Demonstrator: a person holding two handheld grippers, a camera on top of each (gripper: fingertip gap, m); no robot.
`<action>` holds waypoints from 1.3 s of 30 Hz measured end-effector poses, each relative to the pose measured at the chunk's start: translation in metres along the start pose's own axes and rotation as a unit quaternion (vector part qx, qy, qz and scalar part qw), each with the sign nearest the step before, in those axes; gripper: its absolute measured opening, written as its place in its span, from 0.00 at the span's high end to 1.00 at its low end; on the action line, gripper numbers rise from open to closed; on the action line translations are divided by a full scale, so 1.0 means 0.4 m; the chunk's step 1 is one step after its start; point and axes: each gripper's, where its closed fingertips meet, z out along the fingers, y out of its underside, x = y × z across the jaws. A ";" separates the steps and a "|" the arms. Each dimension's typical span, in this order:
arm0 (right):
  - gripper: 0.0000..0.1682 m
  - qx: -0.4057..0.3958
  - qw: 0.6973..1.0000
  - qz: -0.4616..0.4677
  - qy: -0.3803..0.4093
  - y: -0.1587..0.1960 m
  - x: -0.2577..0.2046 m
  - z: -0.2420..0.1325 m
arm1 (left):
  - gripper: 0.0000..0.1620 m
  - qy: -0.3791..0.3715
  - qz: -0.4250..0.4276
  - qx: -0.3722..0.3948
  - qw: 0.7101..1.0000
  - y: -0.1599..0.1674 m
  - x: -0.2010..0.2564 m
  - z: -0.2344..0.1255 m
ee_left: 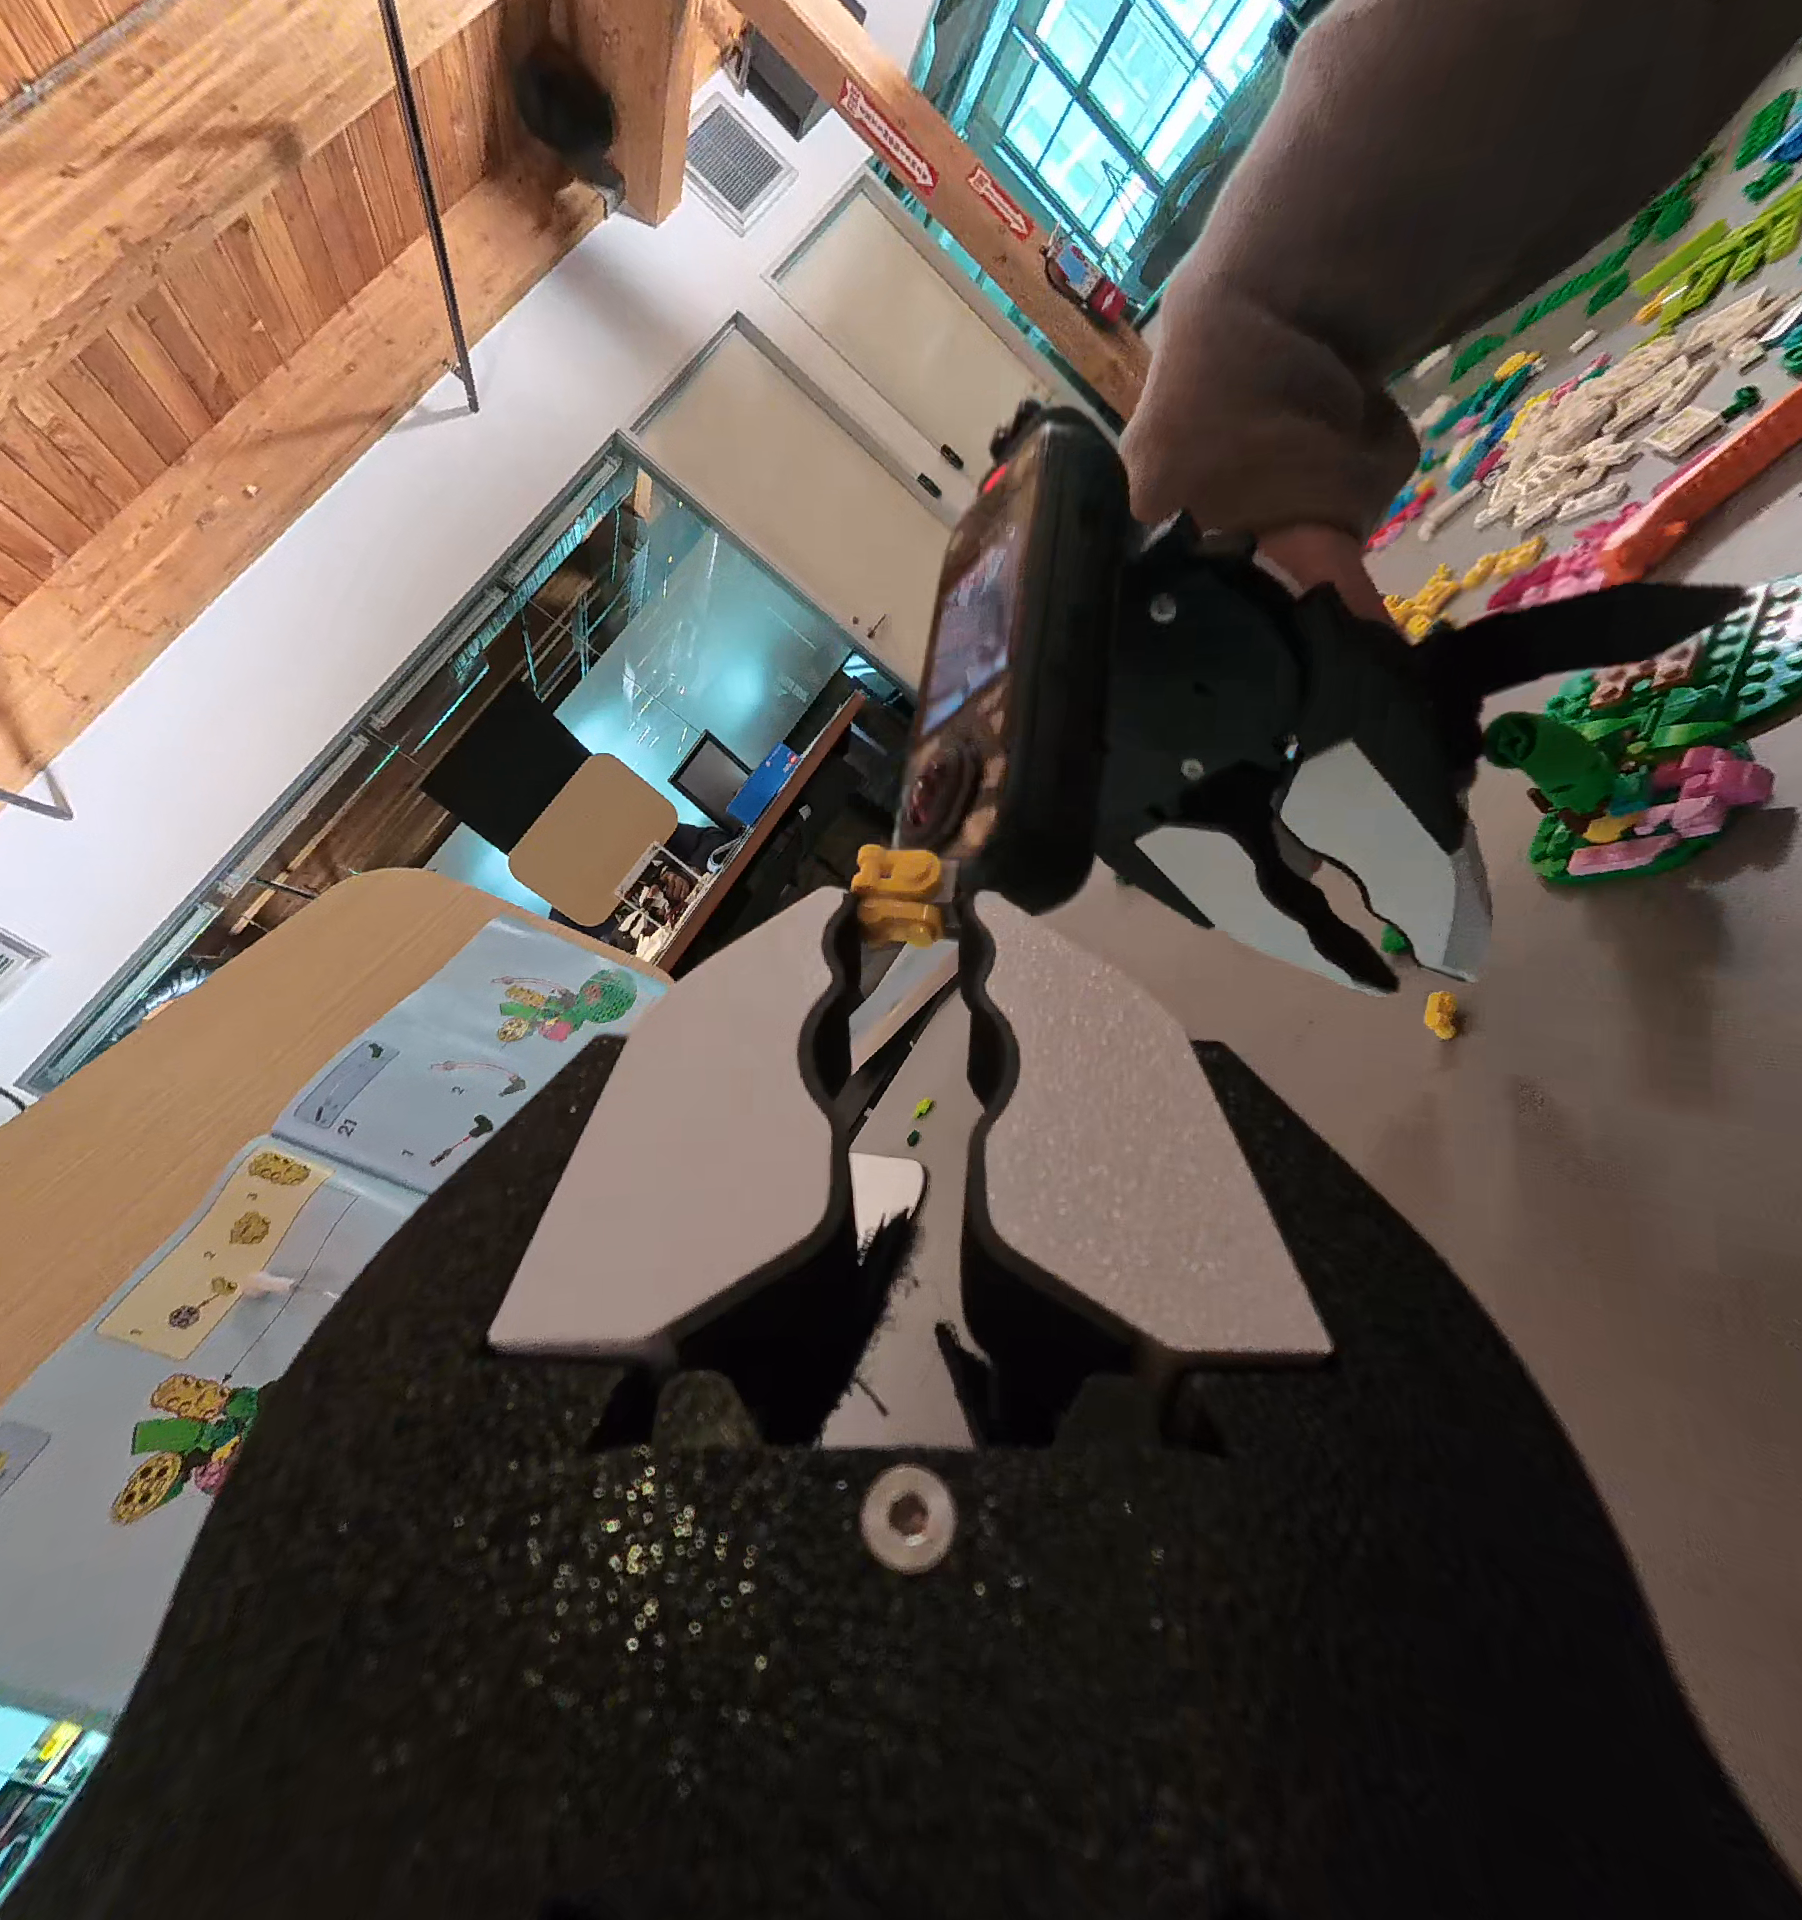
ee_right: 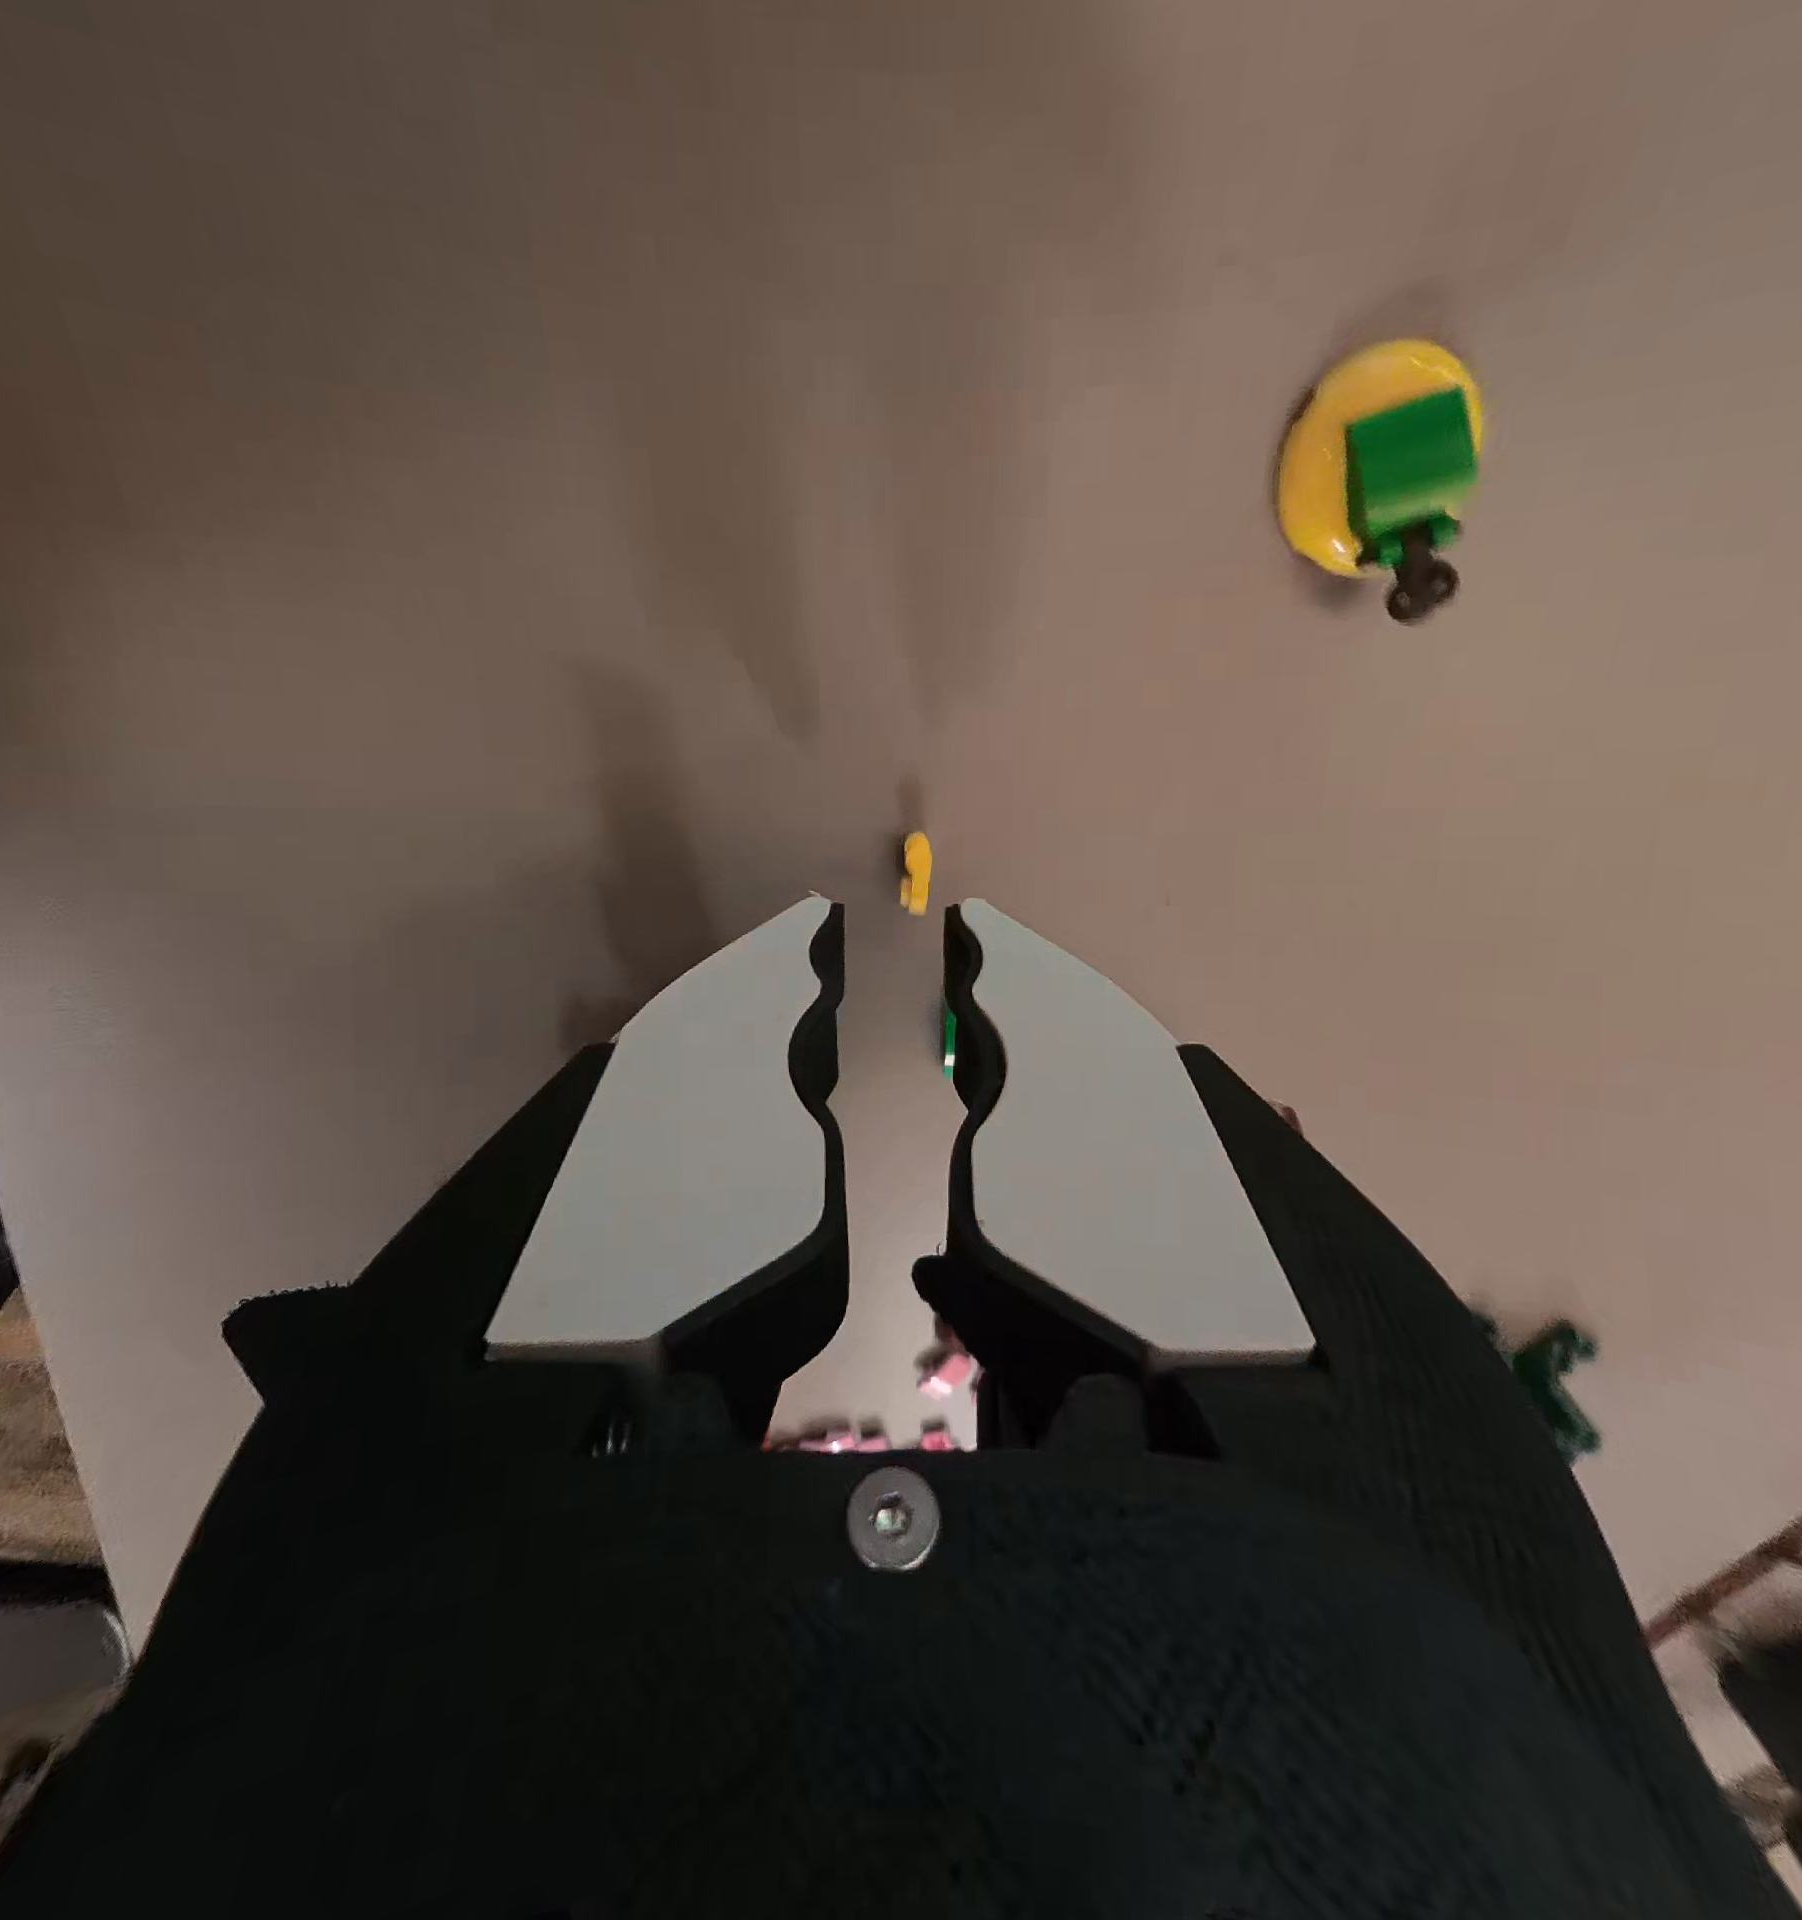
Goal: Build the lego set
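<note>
Small yellow clip piece [ee_left: 898,896] pinched aloft; another, seemingly alike [ee_right: 916,871], on table.

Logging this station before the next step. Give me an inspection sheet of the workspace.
Surface: grey table, mostly bare near the grippers.
Job's things: small yellow piece pinched in the left gripper; another yellow piece lying just ahead of the right gripper; yellow disc with green brick; green and pink build; instruction booklet.
Clutter: loose sorted bricks, orange separator tool.
Grippers: left shut on the piece; right open, empty.
Cables: nothing seen.
Surroundings: wooden ceiling, windows, office desks.
</note>
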 end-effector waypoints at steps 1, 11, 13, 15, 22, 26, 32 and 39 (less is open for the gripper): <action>0.91 -0.004 1.000 -0.002 -0.005 -0.003 0.003 0.008 | 0.89 0.000 0.000 -0.003 1.000 0.003 -0.001 -0.001; 1.00 -0.061 0.996 -0.022 -0.065 0.015 0.023 0.026 | 0.90 -0.018 -0.001 -0.005 1.000 0.011 -0.019 -0.009; 1.00 -0.068 0.990 -0.008 -0.125 0.020 0.010 0.022 | 0.90 -0.017 0.005 -0.003 1.000 0.002 -0.017 -0.008; 1.00 -0.079 0.981 0.006 -0.178 0.024 0.001 0.020 | 0.90 -0.016 0.007 0.002 1.000 -0.006 -0.016 -0.007; 0.94 -0.070 0.983 -0.018 -0.168 0.008 0.023 0.016 | 0.89 -0.017 0.004 -0.003 1.000 -0.001 -0.023 -0.015; 0.89 -0.047 0.990 -0.074 -0.114 -0.002 0.009 0.014 | 0.89 -0.022 -0.003 -0.002 1.000 0.005 -0.030 -0.021; 0.98 -0.041 0.992 -0.095 -0.073 0.001 0.023 0.029 | 0.89 -0.017 -0.001 -0.005 1.000 0.004 -0.024 -0.017; 1.00 -0.035 0.990 -0.076 -0.113 0.000 0.028 0.031 | 0.89 -0.023 -0.006 -0.007 1.000 0.010 -0.033 -0.024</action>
